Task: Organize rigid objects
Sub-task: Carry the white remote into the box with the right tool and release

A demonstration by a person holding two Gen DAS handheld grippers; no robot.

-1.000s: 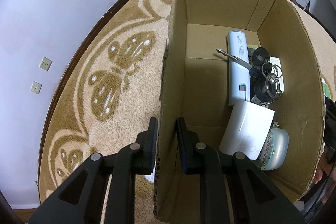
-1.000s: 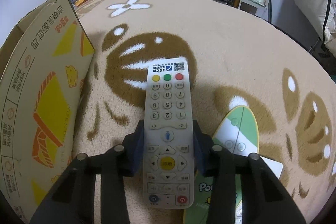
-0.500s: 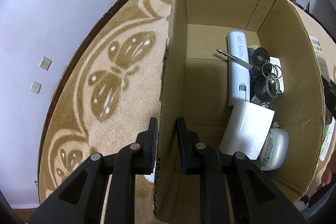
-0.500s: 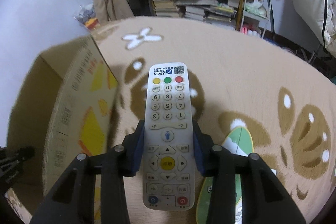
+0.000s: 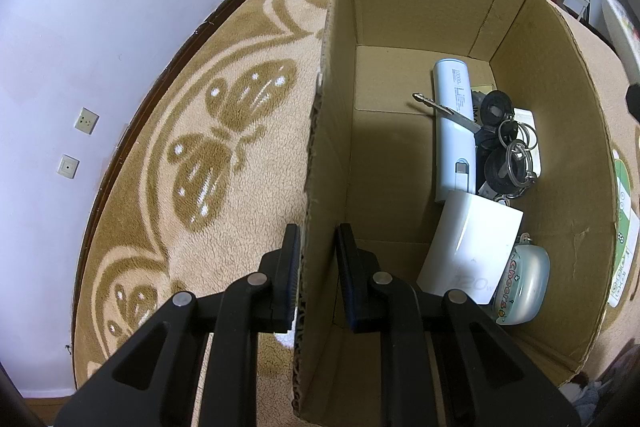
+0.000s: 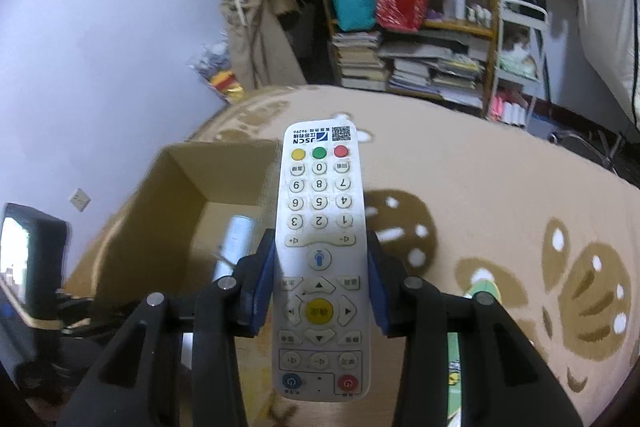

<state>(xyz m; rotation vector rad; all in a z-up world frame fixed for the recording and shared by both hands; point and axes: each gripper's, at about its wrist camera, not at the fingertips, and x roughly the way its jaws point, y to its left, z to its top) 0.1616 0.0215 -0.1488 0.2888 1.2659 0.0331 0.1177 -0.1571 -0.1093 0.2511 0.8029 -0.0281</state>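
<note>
The right gripper (image 6: 320, 291) clamps the remote (image 6: 320, 259) above the box (image 5: 592, 155); the left gripper (image 5: 316, 259) pinches 1 wall. A tilted release, probably, lands it on the keys (image 5: 508, 147).

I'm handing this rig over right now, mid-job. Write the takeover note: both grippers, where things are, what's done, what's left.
Left gripper: jaws straddle the left wall of the cardboard box, steadying it on the rug.
Right gripper: shut on the white remote, held in the air near the box opening.
Done: power bank, keys, white charger and small pale case lie in the box.
Left: lower the remote into the box and release; a green card lies on the rug.
</note>
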